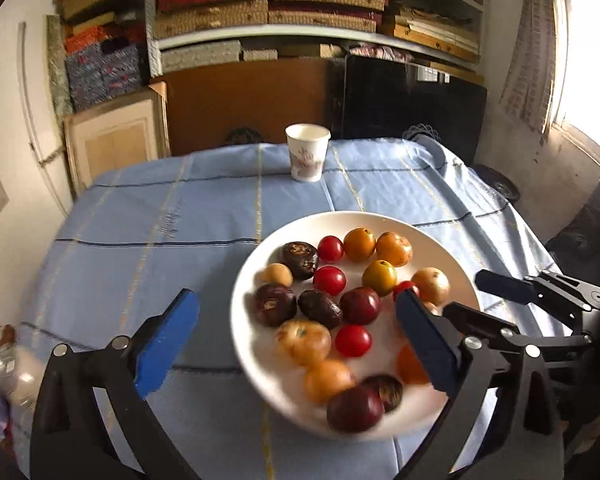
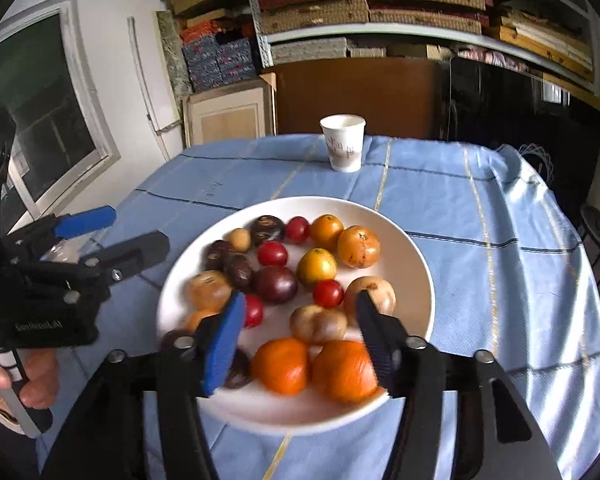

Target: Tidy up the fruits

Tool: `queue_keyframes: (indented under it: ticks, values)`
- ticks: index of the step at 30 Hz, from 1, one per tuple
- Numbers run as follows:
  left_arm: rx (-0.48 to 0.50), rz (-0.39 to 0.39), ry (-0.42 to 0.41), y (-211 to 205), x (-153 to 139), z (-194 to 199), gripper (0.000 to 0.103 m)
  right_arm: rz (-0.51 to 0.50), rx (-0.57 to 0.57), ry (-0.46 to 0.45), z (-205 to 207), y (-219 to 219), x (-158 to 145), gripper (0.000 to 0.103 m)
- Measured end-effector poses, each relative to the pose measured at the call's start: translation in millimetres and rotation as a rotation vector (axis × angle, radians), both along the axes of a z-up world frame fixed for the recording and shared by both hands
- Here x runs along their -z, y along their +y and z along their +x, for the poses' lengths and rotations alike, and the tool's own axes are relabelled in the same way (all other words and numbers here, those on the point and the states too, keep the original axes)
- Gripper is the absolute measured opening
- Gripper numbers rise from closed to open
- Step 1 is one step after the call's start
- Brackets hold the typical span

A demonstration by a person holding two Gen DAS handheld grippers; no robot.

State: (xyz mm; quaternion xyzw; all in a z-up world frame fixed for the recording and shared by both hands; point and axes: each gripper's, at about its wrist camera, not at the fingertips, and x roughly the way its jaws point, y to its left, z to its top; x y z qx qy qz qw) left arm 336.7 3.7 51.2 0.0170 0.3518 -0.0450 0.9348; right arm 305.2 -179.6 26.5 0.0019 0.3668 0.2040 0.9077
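Both jaws stand apart with nothing between them: the left hand-held gripper [image 1: 298, 336] spread wide over the near-left rim of the white plate [image 2: 416, 256], the right hand-held gripper [image 2: 300, 336] partly open above the two oranges [image 2: 280, 366]. All fruit lies on the plate, mid-worktop [image 1: 140, 220]. Best single out one outlying fruit, descend squarely and close gently. Writing: a faint, unreadable print on the paper cup [image 2: 343, 142], and a small blurred brand mark on the left tool's body.

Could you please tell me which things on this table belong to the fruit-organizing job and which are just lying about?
Belongs to the job:
- white plate
- red, orange, yellow and dark purple fruits on it
- left claw and right claw, both open and empty

Just lying about:
- paper cup
- blue tablecloth
- stacked shelves behind
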Motion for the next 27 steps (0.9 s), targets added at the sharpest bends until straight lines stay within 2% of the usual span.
queue_keyframes:
  ticks: [6, 9, 13, 19, 23, 27]
  values:
    - [-0.034, 0.003, -0.062, 1.1, -29.6, -75.1, 0.098, -0.017, 0.022, -0.043, -65.9, -6.7, -27.0, 0.076]
    - [-0.051, 0.017, -0.063, 0.3, -30.3, -112.2, 0.098, -0.020, 0.043, -0.044, -98.0, -14.3, -32.4, 0.086]
    - [-0.060, 0.003, -0.046, 2.3, -27.1, -155.0, 0.098, -0.039, 0.040, -0.054, -136.5, -21.1, -36.9, 0.094]
    - [-0.085, -0.015, -0.050, 7.4, -26.3, -213.7, 0.098, -0.097, 0.028, -0.080, -190.9, -20.3, -44.1, 0.099]
    - [-0.084, -0.032, -0.043, 6.4, -26.4, -235.8, 0.098, -0.134, 0.017, -0.096, -215.9, -16.0, -44.7, 0.099]
    - [-0.086, -0.008, -0.058, 3.7, -27.8, -253.8, 0.098, -0.162, 0.017, -0.106, -232.9, -14.1, -45.6, 0.099]
